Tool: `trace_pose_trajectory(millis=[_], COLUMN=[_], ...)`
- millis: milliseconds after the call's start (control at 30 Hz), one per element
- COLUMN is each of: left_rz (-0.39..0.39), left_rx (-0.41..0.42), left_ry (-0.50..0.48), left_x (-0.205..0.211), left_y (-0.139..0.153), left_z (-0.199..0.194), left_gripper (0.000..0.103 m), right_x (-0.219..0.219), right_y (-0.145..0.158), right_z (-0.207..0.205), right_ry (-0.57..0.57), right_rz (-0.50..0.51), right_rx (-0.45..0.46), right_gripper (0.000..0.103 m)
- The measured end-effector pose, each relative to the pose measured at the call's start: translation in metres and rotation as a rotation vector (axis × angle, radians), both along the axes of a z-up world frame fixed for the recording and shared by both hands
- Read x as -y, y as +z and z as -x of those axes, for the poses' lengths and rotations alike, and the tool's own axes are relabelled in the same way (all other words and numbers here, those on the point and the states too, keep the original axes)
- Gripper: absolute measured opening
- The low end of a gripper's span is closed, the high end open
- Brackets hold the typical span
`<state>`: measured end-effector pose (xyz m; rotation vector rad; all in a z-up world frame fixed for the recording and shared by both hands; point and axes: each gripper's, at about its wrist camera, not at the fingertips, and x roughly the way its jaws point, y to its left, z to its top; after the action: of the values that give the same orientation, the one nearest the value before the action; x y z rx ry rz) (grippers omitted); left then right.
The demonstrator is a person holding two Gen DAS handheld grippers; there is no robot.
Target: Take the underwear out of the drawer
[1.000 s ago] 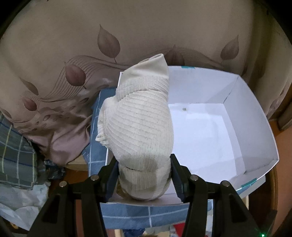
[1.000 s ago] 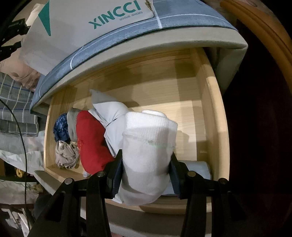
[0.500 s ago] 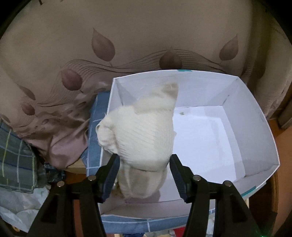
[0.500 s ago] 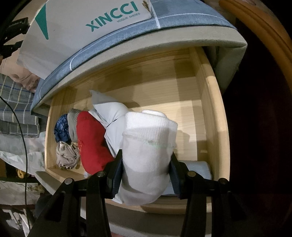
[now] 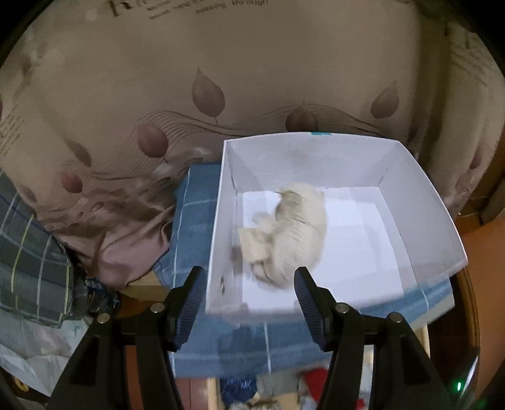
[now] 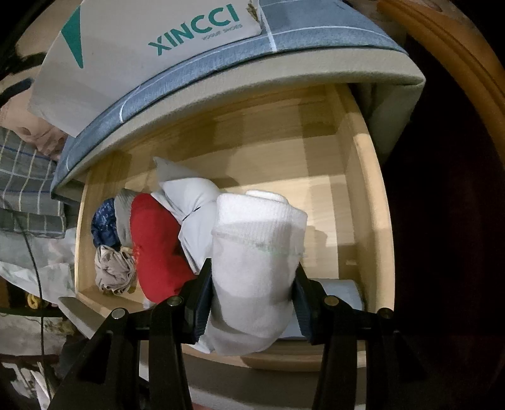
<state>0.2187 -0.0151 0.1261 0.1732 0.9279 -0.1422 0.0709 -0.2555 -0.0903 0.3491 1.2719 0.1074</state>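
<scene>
In the left wrist view a cream ribbed roll of underwear (image 5: 293, 233) lies on the floor of a white cardboard box (image 5: 419, 202), towards its left side. My left gripper (image 5: 247, 296) hangs open above the box's near edge, nothing between its fingers. In the right wrist view my right gripper (image 6: 252, 291) is shut on a white rolled garment (image 6: 257, 252), held over the open wooden drawer (image 6: 367, 189). Still in the drawer are a red roll (image 6: 154, 246), a pale grey roll (image 6: 192, 202), a beige roll (image 6: 113, 271) and a dark blue one (image 6: 104, 220).
The box sits on a blue checked cloth (image 5: 192, 214) beside a brown leaf-print quilt (image 5: 157, 94). Its side reads XINCCI (image 6: 192, 28) in the right wrist view. A plaid fabric (image 5: 28, 252) lies at the left. A dark wooden frame (image 6: 442, 47) borders the drawer's right.
My left gripper let go of the cream roll, which dropped into the white box; the gripper drew back and up. The right gripper kept still with its white roll.
</scene>
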Motion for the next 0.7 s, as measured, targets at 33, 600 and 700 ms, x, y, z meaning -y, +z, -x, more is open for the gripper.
trace_pose_trajectory(millis=[33,600,700], left_rz=[0.008,0.021,0.020], left_rx=[0.001,-0.090,-0.131], left_ry=[-0.003,0.114,0.154], left_x=[-0.003,-0.045,-0.051], left_y=[0.000,-0.098,-0.122], left_z=[0.008,0.150,0.158], left_gripper=[0.060,0.060,0.060], right_x=[0.000,-0.009,-0.013], right_y=[0.000,0.027,0.046], right_z=[0.000,0.005,0.004], right_ry=[0.002,0.071,0.100], right_rz=[0.003,0.085,0.107], right_rx=[-0.001,0.058,0.085], right_gripper=[0.043,0.043,0.043])
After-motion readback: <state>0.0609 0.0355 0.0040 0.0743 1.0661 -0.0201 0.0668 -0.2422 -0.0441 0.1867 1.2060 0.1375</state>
